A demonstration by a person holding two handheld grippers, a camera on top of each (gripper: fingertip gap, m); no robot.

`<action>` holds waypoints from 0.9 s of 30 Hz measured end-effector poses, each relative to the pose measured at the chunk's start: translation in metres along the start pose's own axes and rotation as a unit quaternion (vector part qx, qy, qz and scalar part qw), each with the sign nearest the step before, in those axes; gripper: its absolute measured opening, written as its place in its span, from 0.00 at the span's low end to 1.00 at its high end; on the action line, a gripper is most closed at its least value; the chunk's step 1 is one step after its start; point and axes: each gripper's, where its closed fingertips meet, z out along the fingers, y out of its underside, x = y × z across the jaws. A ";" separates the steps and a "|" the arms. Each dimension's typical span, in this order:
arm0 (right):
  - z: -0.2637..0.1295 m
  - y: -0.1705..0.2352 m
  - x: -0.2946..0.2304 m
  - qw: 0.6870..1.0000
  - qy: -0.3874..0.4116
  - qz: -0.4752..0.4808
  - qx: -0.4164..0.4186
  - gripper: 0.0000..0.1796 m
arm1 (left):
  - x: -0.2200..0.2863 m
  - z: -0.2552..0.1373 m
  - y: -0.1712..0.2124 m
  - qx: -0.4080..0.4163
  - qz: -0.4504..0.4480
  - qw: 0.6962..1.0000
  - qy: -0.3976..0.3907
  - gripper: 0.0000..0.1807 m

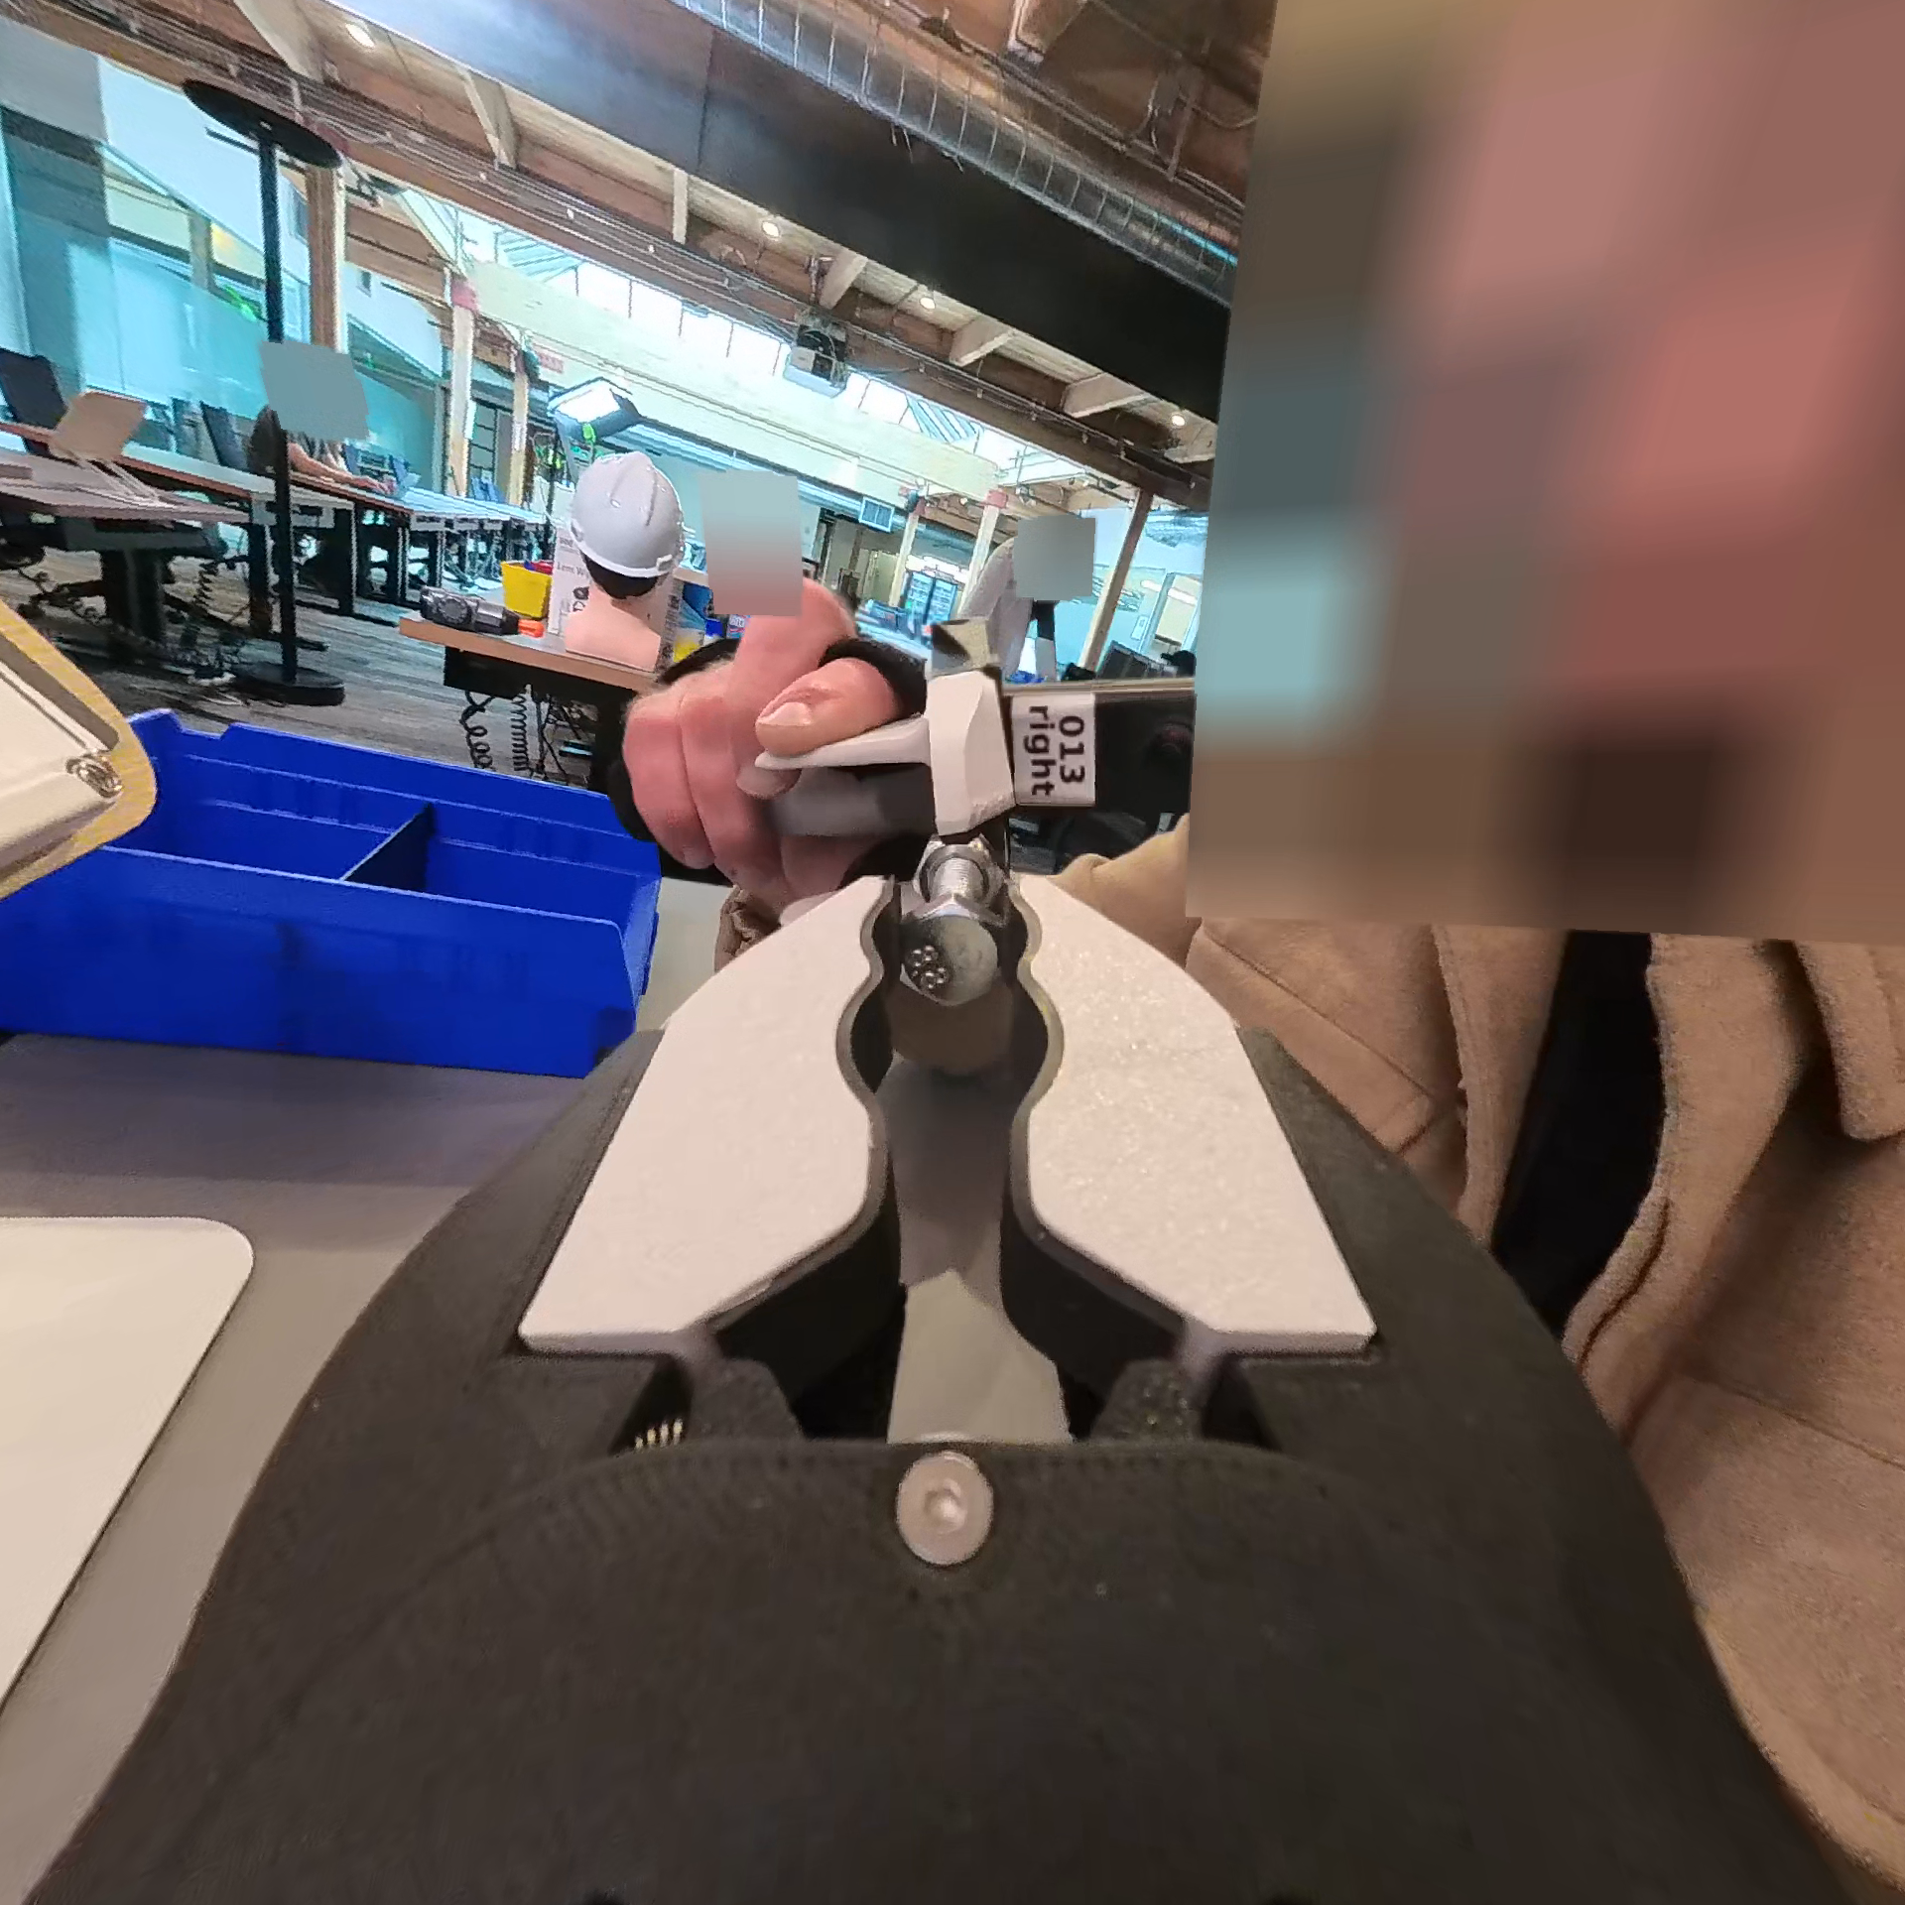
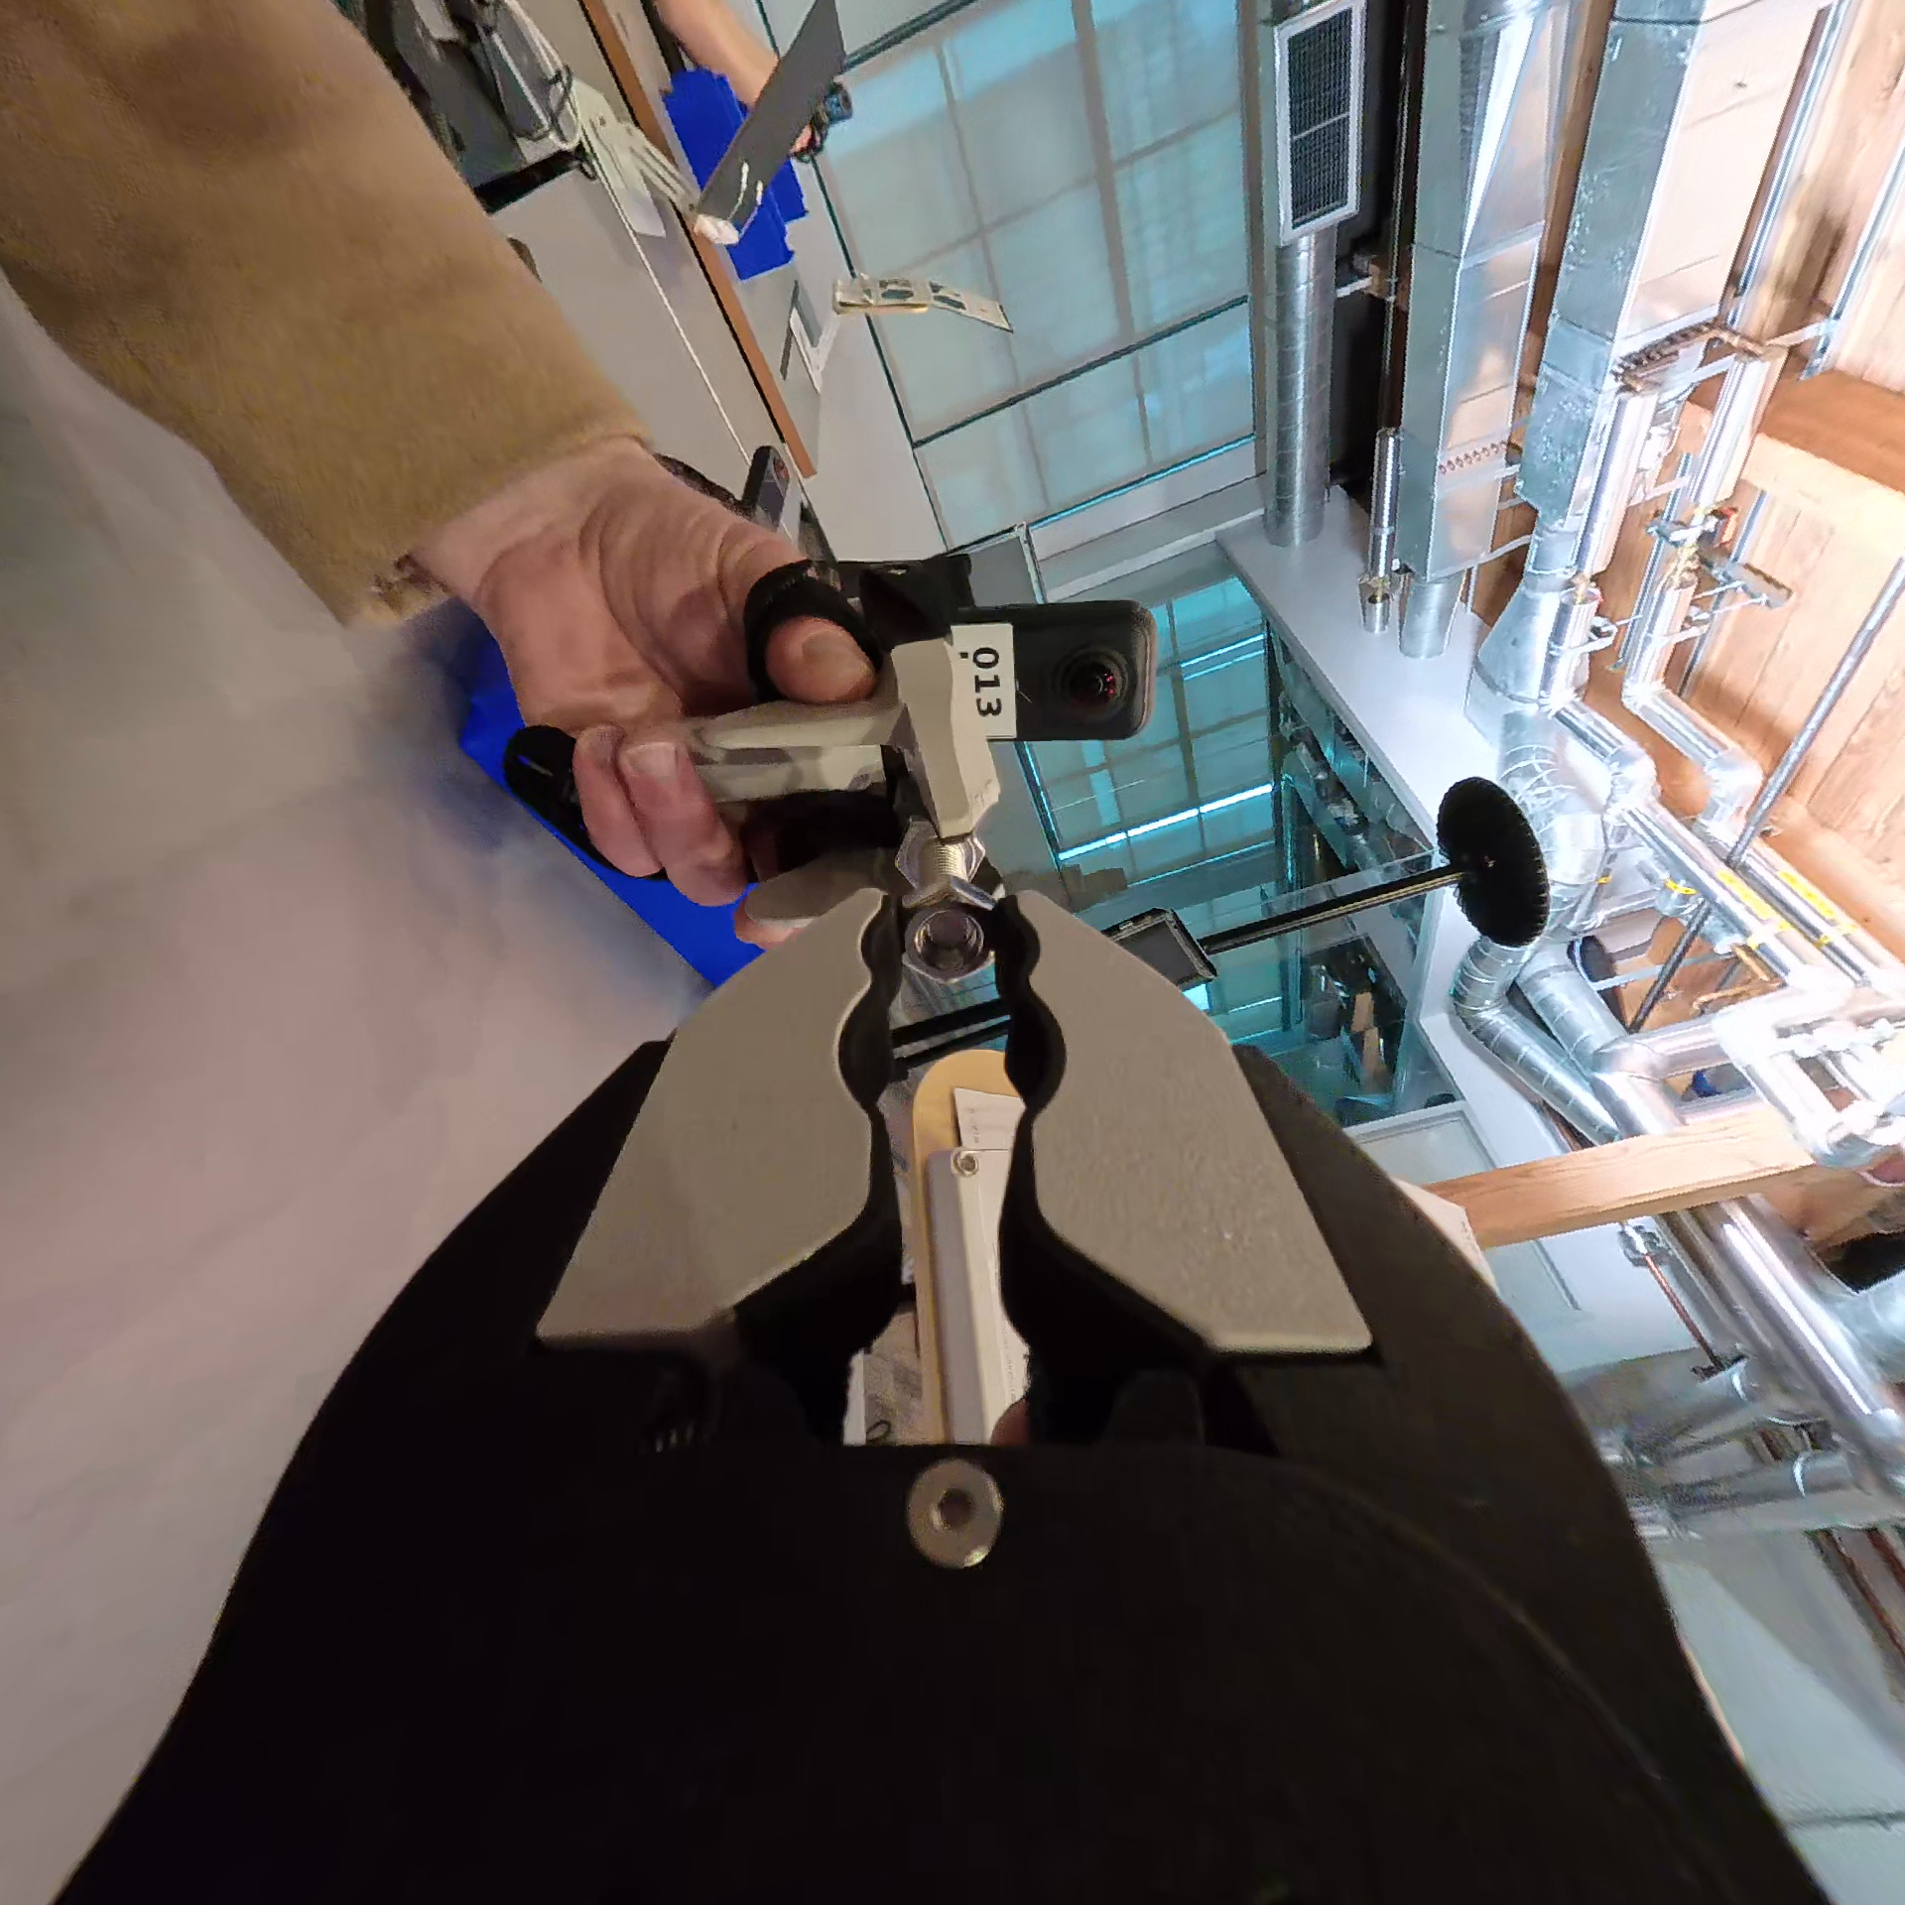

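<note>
In the left wrist view my left gripper (image 1: pixel 950 933) is shut on the hex head of a silver bolt (image 1: pixel 948 967), held up above the grey table (image 1: pixel 258 1124). The bolt's threaded shaft points away, with a nut (image 1: pixel 959 876) on it. The right gripper (image 1: pixel 974 830), held in a person's hand (image 1: pixel 711 763), meets that far end. In the right wrist view my right gripper (image 2: pixel 943 928) is shut on a hex nut (image 2: pixel 943 943) at the bolt's end. The thread (image 2: pixel 933 861) runs beyond it to the left gripper (image 2: pixel 928 814), held in a hand (image 2: pixel 619 660).
A blue divided bin (image 1: pixel 309 928) stands on the table to the left, and a white sheet (image 1: pixel 93 1392) lies nearer. The person's beige coat (image 1: pixel 1649 1237) fills the right. A white hard hat (image 1: pixel 627 515) sits on a far table. Less than 4 cm separates the two grippers' tips.
</note>
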 end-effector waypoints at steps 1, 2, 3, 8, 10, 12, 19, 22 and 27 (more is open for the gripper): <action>0.000 -0.001 0.001 1.000 0.002 0.004 0.002 0.10 | 0.000 0.000 -0.001 0.004 0.002 1.000 0.000 0.10; 0.000 -0.002 0.001 1.000 0.003 0.009 0.006 0.10 | 0.001 0.000 -0.002 0.007 0.005 1.000 0.002 0.10; 0.000 -0.002 0.002 1.000 0.002 0.015 0.009 0.10 | 0.002 0.001 -0.002 0.007 0.009 1.000 0.005 0.10; -0.001 -0.003 0.003 0.999 0.004 0.031 0.015 0.10 | 0.006 0.006 -0.002 -0.002 0.026 1.000 0.003 0.14; -0.001 -0.003 0.003 0.999 0.003 0.036 0.018 0.10 | 0.008 0.009 -0.002 -0.005 0.029 1.000 0.007 0.15; 0.000 -0.004 0.003 0.999 0.004 0.042 0.022 0.10 | 0.007 0.008 -0.004 0.003 0.030 1.000 0.002 0.10; -0.001 -0.002 0.010 0.992 0.008 0.118 0.048 0.10 | -0.001 0.002 -0.005 -0.004 0.070 0.997 -0.030 0.21; 0.000 0.001 0.013 0.978 0.005 0.197 0.072 0.10 | -0.007 0.001 -0.004 -0.020 0.115 0.991 -0.064 0.27; 0.001 0.004 0.017 0.912 -0.028 0.383 0.145 0.10 | -0.009 -0.003 -0.010 -0.061 0.270 0.949 -0.149 0.26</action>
